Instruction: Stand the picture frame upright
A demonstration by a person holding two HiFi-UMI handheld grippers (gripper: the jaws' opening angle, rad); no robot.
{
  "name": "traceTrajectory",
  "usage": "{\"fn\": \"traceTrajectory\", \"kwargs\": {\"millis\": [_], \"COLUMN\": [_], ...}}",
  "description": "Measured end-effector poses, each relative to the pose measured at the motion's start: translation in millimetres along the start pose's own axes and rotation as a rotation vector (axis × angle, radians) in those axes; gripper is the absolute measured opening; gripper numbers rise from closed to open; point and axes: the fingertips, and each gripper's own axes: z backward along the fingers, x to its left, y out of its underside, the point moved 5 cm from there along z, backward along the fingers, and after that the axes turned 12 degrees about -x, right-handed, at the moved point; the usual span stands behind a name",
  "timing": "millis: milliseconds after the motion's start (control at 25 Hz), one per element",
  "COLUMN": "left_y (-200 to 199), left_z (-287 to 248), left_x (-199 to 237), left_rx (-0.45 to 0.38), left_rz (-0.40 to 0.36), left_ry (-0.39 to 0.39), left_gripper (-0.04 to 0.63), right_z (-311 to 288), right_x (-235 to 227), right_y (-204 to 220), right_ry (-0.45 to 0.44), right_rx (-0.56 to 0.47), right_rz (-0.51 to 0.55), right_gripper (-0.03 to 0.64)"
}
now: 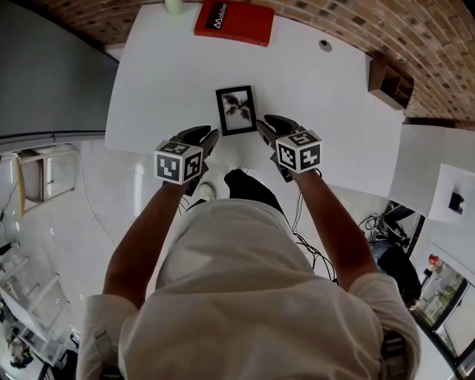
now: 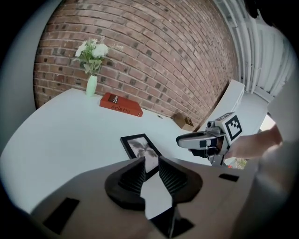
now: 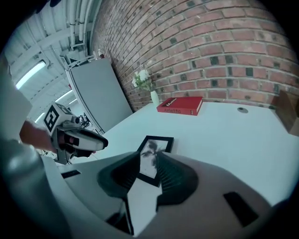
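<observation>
Seen from above, a person in a pale T-shirt (image 1: 245, 297) reaches both bare arms over a white surface (image 1: 163, 89), holding a gripper in each hand. A black picture frame (image 1: 236, 110) lies flat and face up close to the near edge of the surface, about midway along it, showing a black-and-white print of a feathery shape. The left gripper (image 1: 209, 138) hangs by the frame's near left corner and the right gripper (image 1: 269, 125) by its near right corner, both angled downward towards the far edge; whether either one touches the frame cannot be made out. In the left gripper view its ridged dark fingers (image 2: 135, 175) stand apart with nothing clamped between them, and the frame shows through the gap, further along the surface. The right gripper view shows the same: its fingers (image 3: 170, 175) are spread and empty, with the frame visible beyond the gap. Each gripper carries a white cube with black square markers. A red book (image 1: 234, 21) lies flat at the far edge, and a pale green vase (image 2: 91, 86) of white flowers stands just to its left. A small wooden box (image 1: 390, 82) sits by the far right corner, against a brick wall (image 2: 154, 56).
</observation>
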Motion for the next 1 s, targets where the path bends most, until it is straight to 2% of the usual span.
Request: {"fn": "traceTrajectory", "kwargs": {"millis": [440,1000], "left_y": [-1.5,9.7], "left_z": [-61.4,-96.2], "left_x": [27.1,50.7], "left_rx": [0.086,0.163], "left_rz": [0.054,0.126], "left_ry": [-0.058,-0.131], "left_gripper": [0.094,0.103], "right_z": [-48.8,-81.9], "right_x": [-39.3,-55.9], "right_y": [8.2,19.7], "right_ry": [-0.03,-0.069], "right_rx": [0.103,0.186], "right_rz": [-0.044,-0.101], "right_gripper": [0.115,0.115]}}
